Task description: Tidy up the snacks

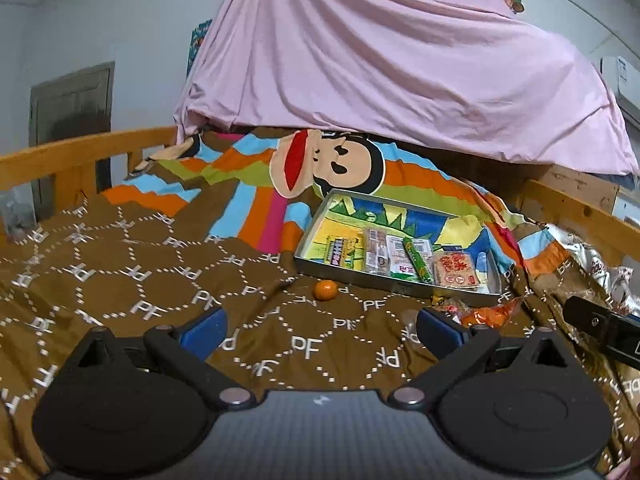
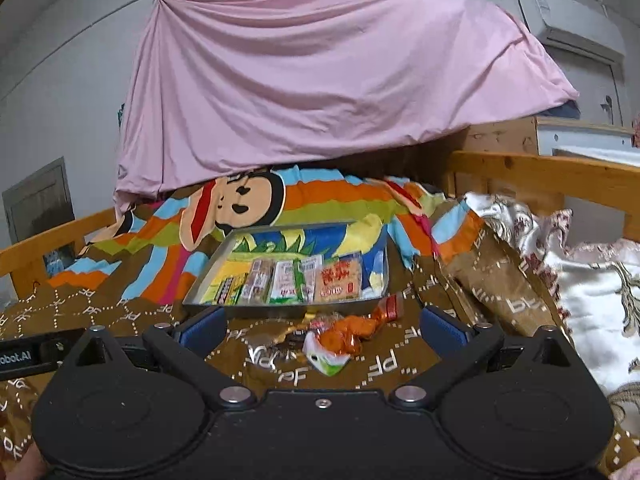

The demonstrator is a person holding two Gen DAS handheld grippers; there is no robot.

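A shallow metal tray [image 1: 394,285] [image 2: 212,280] lies on the brown bedspread with several wrapped snacks lined along its near side. A small orange [image 1: 324,290] rests on the bedspread just in front of the tray's left corner. Loose snacks lie before the tray: an orange-wrapped packet [image 1: 490,314] [image 2: 352,334], a green-white wrapper [image 2: 326,360] and a clear crinkled wrapper [image 2: 264,350]. My left gripper [image 1: 318,330] is open, empty, short of the orange. My right gripper [image 2: 320,326] is open, its fingers on either side of the loose snacks, just above them.
A wooden bed rail [image 1: 80,156] [image 2: 540,176] runs along both sides. A pink sheet [image 1: 380,60] hangs behind the tray over a colourful monkey-print quilt [image 1: 328,168]. A silver patterned pillow [image 2: 592,280] lies at the right. The other gripper's black body [image 1: 604,330] [image 2: 36,352] shows at each frame's edge.
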